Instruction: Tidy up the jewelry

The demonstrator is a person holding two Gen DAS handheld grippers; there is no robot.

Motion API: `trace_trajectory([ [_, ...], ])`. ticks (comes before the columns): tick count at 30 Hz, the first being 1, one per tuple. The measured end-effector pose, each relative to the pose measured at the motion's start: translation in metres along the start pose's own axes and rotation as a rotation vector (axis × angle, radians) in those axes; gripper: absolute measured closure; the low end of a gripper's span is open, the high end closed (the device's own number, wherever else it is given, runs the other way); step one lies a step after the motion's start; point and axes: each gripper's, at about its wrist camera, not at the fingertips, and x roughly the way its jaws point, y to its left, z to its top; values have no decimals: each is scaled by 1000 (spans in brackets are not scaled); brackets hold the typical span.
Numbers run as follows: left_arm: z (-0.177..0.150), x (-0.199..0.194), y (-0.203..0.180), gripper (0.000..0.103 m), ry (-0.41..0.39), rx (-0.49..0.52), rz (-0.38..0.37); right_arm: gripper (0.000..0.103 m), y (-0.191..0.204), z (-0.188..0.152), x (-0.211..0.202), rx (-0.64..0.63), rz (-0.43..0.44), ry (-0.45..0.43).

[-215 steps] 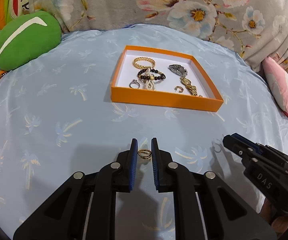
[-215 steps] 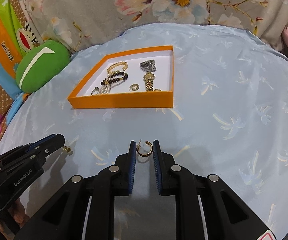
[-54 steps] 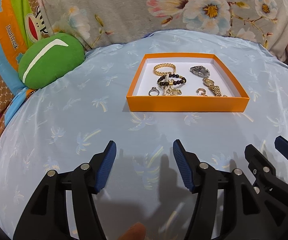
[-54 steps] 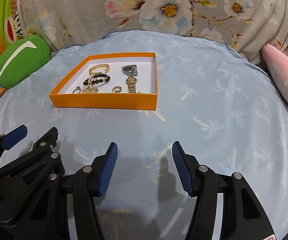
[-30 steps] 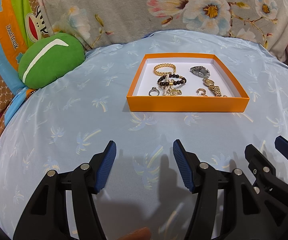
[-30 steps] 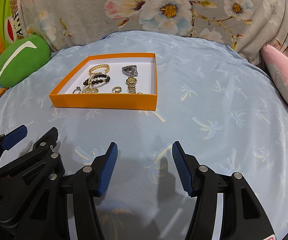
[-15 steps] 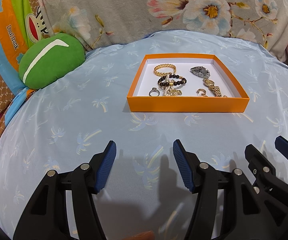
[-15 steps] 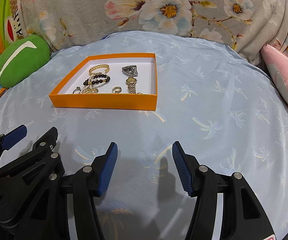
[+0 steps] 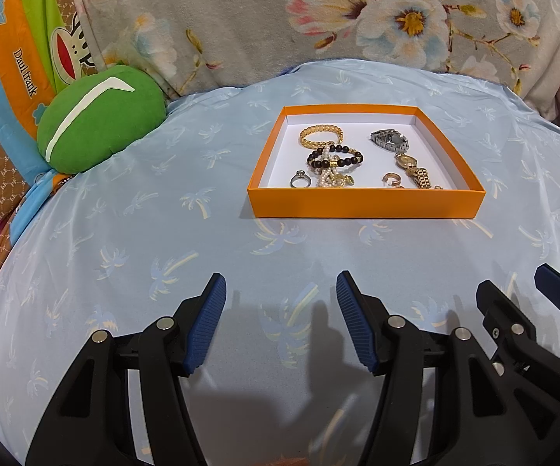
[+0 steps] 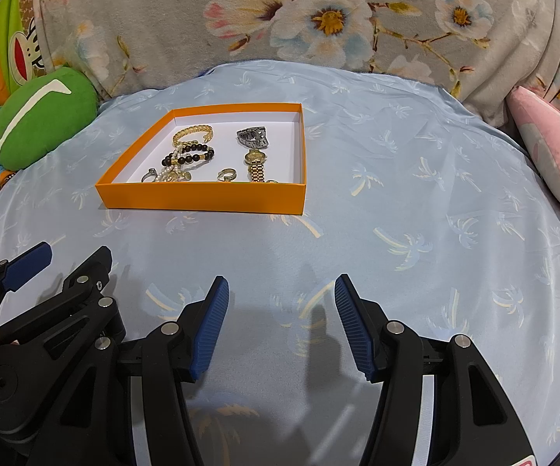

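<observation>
An orange tray with a white floor sits on the pale blue sheet and holds several pieces of jewelry. Among them are a gold chain bracelet, a dark bead bracelet, a silver watch, a gold watch and a silver ring. My left gripper hovers open over bare sheet, well short of the tray. My right gripper is open too, empty, beside the left one.
A green round cushion lies at the left edge of the sheet. A pink cushion lies at the right. Floral fabric rises behind the sheet. The right gripper shows at the lower right of the left wrist view.
Seven seconds ago each gripper was shut around a small gold piece on the sheet; now both are open, empty and further back. Nothing has moved over the last second.
</observation>
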Motion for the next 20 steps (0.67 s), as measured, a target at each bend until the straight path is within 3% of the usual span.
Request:
trace_trajectory([
  [20,4,-3,1,46,-4,3,9,46,0,0,1,-1,-1,1],
])
